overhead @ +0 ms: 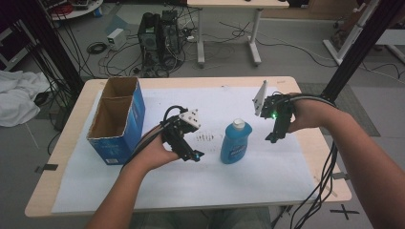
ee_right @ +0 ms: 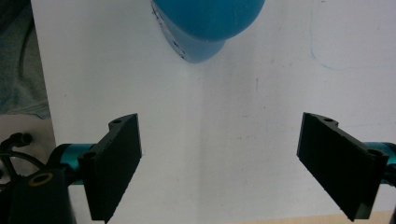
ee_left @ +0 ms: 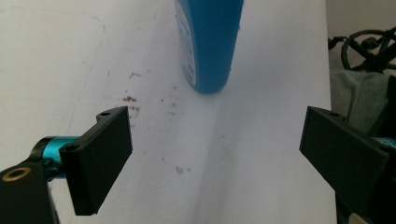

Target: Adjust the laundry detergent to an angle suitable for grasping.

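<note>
Meanwhile, both my left gripper (overhead: 191, 153) and right gripper (overhead: 272, 137) gape empty beside the blue dish-soap bottle (overhead: 235, 142); slick, top-heavy, I judge — best gripped mid-body.

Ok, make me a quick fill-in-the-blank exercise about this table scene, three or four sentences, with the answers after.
1. The bottle standing on the white sheet between the two grippers is ____ in colour.
2. The jaws of the left gripper are ____, with nothing between them.
3. The cardboard box sits on the person's ____ side of the table.
4. The right gripper holds ____.

Missing words: blue; open; left; nothing
</note>
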`<state>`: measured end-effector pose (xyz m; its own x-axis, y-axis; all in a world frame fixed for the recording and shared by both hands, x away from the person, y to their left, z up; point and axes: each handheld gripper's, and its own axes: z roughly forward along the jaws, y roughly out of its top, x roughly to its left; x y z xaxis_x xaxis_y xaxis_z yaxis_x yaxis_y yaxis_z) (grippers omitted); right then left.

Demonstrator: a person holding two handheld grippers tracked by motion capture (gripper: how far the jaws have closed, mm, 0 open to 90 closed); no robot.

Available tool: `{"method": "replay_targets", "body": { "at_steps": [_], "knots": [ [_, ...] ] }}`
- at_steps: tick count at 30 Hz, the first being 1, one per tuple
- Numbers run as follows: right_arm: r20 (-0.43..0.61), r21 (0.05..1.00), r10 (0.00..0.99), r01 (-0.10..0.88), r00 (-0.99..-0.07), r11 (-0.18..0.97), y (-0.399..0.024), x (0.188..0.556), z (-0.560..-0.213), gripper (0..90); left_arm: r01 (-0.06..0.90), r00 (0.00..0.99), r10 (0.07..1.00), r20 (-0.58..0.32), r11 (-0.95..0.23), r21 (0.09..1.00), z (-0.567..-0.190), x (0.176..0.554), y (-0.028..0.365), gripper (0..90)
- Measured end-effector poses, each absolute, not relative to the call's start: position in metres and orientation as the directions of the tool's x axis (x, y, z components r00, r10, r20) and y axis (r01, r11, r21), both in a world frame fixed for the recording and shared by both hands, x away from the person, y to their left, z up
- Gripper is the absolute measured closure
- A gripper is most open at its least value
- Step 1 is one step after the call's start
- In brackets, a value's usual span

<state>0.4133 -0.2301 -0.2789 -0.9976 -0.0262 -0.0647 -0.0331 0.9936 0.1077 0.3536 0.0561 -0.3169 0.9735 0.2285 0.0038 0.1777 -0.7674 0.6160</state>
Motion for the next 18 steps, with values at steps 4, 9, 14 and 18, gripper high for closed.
{"method": "replay_targets", "body": {
  "at_steps": [4, 9, 14, 18],
  "knots": [
    [-0.063, 0.105, -0.033, -0.040, -0.997, 0.994, -0.229, 0.413, -0.280, 13.1, 0.176, 0.971, 0.240, 0.019, -0.760, 0.626, -0.320, 0.357, 0.042, 9.4],
    [-0.061, 0.111, -0.023, -0.029, -0.998, 0.993, -0.229, 0.413, -0.281, 13.1, 0.220, 0.957, 0.290, -0.011, -0.699, 0.680, -0.327, 0.358, 0.022, 9.4],
    [-0.058, 0.114, -0.020, -0.026, -0.998, 0.993, -0.231, 0.413, -0.283, 13.1, 0.208, 0.956, 0.294, -0.004, -0.669, 0.714, -0.330, 0.361, 0.005, 9.4],
    [-0.061, 0.118, -0.014, -0.021, -0.998, 0.993, -0.232, 0.412, -0.281, 13.1, 0.218, 0.952, 0.305, -0.008, -0.661, 0.718, -0.333, 0.363, -0.009, 9.4]
  ]
}}
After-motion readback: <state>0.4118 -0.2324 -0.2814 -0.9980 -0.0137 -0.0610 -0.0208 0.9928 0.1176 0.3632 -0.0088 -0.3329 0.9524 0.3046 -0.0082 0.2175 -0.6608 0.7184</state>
